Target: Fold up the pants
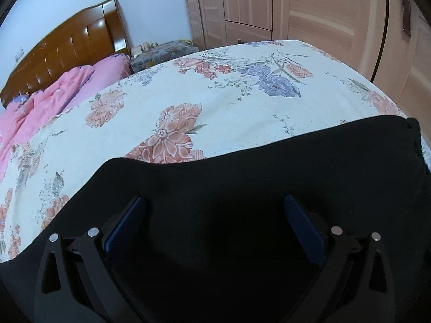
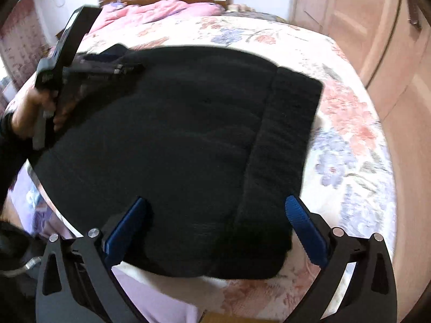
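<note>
Black pants point(image 2: 188, 148) lie folded in a compact block on the floral bedspread point(image 2: 350, 140), with the ribbed waistband point(image 2: 282, 148) along their right side. My right gripper point(image 2: 215, 207) is open just above the pants' near edge, its blue pads point(image 2: 304, 228) spread wide with nothing between them. My left gripper point(image 1: 215, 204) is open over the black pants point(image 1: 242, 202), empty. In the right wrist view the left gripper point(image 2: 126, 66) shows at the pants' far left edge, held by a hand.
A pink quilt point(image 1: 54, 99) is bunched by the wooden headboard point(image 1: 70, 45). A covered nightstand point(image 1: 161, 52) stands beside the bed. Wooden wardrobe doors point(image 1: 309, 8) line the far wall. The floral bedspread point(image 1: 215, 102) stretches beyond the pants.
</note>
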### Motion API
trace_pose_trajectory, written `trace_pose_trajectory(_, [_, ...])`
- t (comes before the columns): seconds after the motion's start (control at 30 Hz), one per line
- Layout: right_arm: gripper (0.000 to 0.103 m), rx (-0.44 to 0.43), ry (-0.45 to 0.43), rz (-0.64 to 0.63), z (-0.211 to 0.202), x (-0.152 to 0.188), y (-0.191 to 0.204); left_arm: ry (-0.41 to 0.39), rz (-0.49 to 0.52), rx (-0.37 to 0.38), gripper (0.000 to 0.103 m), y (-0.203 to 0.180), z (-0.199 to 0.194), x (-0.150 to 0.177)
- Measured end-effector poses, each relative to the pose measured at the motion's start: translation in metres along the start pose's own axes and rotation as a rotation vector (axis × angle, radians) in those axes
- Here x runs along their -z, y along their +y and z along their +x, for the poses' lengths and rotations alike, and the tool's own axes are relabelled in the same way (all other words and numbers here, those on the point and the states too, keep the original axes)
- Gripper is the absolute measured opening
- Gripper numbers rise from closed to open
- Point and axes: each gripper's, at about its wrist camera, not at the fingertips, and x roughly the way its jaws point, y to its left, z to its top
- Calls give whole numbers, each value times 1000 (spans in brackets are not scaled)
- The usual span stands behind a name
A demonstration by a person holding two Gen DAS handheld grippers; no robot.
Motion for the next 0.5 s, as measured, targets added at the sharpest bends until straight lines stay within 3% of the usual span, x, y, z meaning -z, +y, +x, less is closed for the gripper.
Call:
trace_pose_trajectory(0.1, [99,-97,-113,4,-27,-16,21,-2,2,-2,102,-1,0,1])
trace_pose_trajectory(0.33, [99,-97,18,-90,25,-29,65,0,-8,14,102,0,-4,2])
trace_pose_trajectory(0.5, [99,-103,16,-136,21,-3,56,3,-19,28,102,2,-4,3])
